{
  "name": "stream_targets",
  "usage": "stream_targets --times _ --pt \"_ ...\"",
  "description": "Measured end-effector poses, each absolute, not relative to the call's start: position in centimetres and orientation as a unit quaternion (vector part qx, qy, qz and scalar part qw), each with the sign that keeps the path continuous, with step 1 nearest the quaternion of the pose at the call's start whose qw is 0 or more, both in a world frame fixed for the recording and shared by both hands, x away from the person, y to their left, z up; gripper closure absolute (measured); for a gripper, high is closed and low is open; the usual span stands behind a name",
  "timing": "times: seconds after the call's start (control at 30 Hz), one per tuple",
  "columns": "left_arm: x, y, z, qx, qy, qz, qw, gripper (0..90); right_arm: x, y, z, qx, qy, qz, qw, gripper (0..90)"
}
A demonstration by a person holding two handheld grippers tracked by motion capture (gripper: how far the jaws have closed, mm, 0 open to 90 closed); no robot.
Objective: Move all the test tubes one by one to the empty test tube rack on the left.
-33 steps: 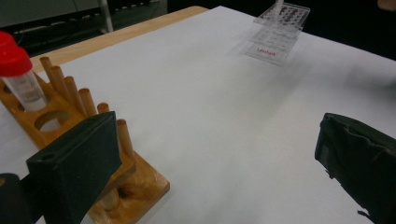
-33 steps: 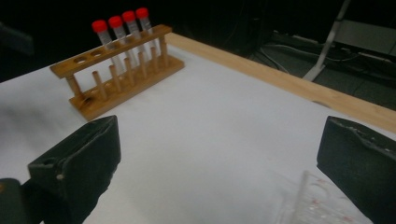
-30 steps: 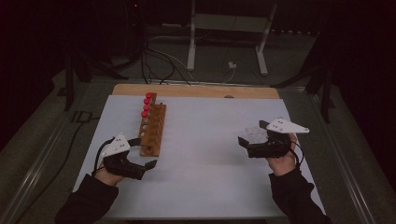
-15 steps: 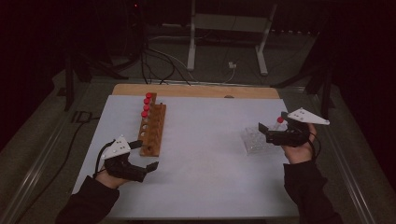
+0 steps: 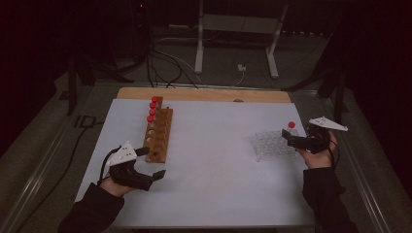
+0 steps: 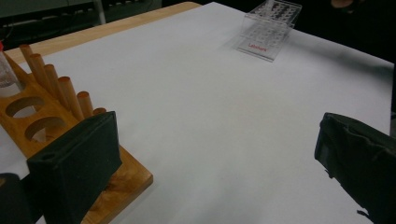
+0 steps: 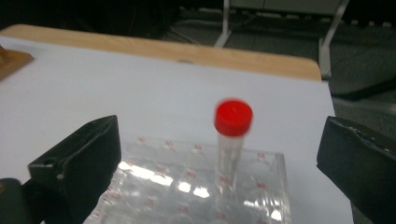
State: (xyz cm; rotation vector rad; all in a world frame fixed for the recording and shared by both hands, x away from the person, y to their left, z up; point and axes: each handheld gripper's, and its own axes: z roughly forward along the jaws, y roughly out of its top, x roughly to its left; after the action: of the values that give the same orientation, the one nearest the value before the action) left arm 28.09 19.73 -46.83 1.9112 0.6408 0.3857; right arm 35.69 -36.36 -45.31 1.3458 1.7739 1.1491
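Right tongs (image 5: 287, 138) sit at the right edge of the worktop (image 5: 218, 145), jaws wide apart and just starting to close, nothing pinched. Between them in the right gripper view stands the red-capped tube (image 7: 231, 135), upright in the clear rack (image 7: 196, 186), touching neither jaw. In the high view the tube (image 5: 291, 125) pokes up at the rack's (image 5: 272, 144) far right corner. Left tongs (image 5: 152, 164) rest spread at the near end of the wooden rack (image 5: 159, 133), gripping nothing.
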Motion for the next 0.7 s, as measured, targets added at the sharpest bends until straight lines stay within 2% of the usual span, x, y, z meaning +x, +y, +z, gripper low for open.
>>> stream_targets --times 0.1,0.17,0.23,0.4,0.53,0.7 --pt "28.1 19.7 -46.9 0.798 0.266 0.16 0.517 1.2 36.0 -36.7 -46.0 0.521 0.671 0.429 0.307 7.1" --pt "28.1 19.7 -46.9 0.798 0.266 0.158 0.517 1.1 36.2 -36.8 -46.4 0.525 0.672 0.424 0.304 15.7" --pt "28.1 19.7 -46.9 0.798 0.267 0.158 0.516 1.1 36.4 -36.8 -46.7 0.528 0.675 0.419 0.3 18.4" --pt "28.1 19.7 -47.0 0.799 0.269 0.157 0.514 1.1 36.7 -36.7 -47.1 0.531 0.68 0.416 0.287 40.1" --pt "28.1 19.7 -46.9 0.8 0.266 0.156 0.514 1.1 37.0 -36.6 -47.3 0.539 0.682 0.405 0.284 52.7" --pt "28.1 19.6 -47.0 0.802 0.264 0.156 0.512 1.2 37.4 -36.4 -47.5 0.542 0.681 0.399 0.287 61.5"
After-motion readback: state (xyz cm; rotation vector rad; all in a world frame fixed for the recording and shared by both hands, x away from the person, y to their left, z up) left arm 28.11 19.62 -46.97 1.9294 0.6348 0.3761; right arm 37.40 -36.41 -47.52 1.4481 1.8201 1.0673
